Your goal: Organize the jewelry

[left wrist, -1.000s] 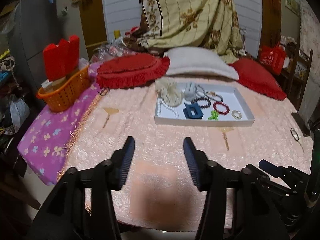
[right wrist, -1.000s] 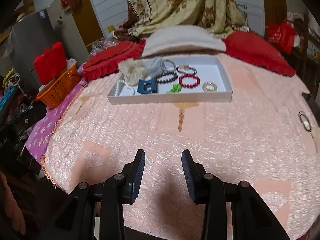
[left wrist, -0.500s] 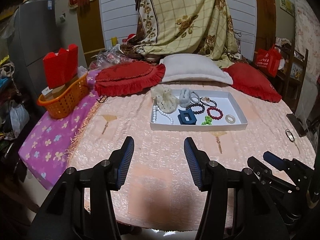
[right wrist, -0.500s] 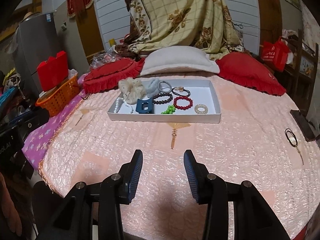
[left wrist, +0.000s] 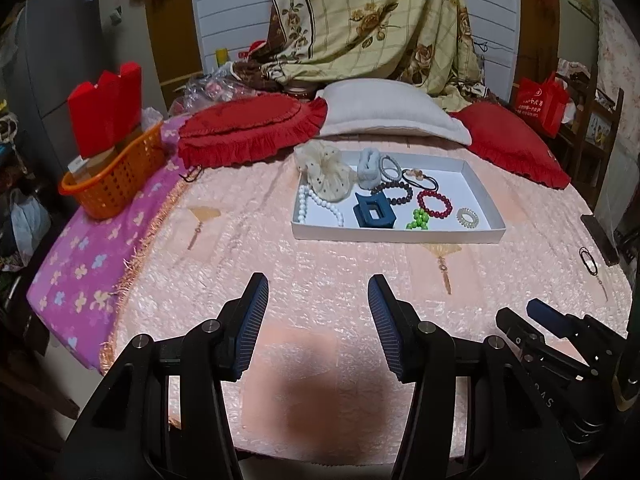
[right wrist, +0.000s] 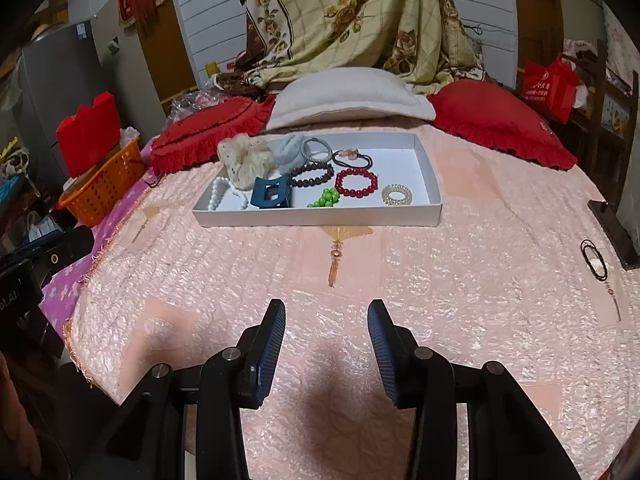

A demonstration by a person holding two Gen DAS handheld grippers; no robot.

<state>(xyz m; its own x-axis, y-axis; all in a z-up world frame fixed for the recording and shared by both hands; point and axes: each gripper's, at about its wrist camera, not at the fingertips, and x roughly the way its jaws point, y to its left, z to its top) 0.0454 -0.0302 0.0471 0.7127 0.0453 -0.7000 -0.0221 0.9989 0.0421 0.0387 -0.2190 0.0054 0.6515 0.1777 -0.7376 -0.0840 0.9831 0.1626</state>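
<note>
Hovering over the near edge of the bed: left gripper point(left wrist: 318, 300) and right gripper point(right wrist: 327, 328), both with jaws spread and nothing between them. Ribbed blue pads point(right wrist: 272, 344) on black plastic arms. Right gripper sits just right of the left one, visible low right in the left wrist view.

Bedspread point(right wrist: 400, 280) is pink, shiny, crinkled texture, with flat matte square patches and printed gold fan-and-tassel motifs. Black hair tie point(right wrist: 594, 260) lies loose on it at far right, well apart from the rest.

Mid-bed: shallow white rectangular cardboard tray point(left wrist: 396, 235) holding the jewelry. In it, left to right:
- white pearl bead strand point(left wrist: 320, 206)
- cream frilly scrunchie point(left wrist: 326, 170), hanging over the far left rim
- dark blue rectangular claw clip point(left wrist: 374, 212)
- pale blue-grey fuzzy scrunchie point(left wrist: 368, 168)
- dark brown bead bracelet point(left wrist: 392, 194)
- green bead cluster point(left wrist: 418, 220)
- red bead bracelet point(left wrist: 434, 204)
- clear coiled ring tie point(left wrist: 470, 218)
- two more bands at the far side, one grey, one black; detail too small.

Left: purple flowered sheet point(left wrist: 80, 264), orange perforated plastic basket point(left wrist: 112, 180).

Far: red ruffled cushions point(left wrist: 248, 132), white pillow point(left wrist: 388, 114), draped floral plaid quilt point(left wrist: 372, 20).
</note>
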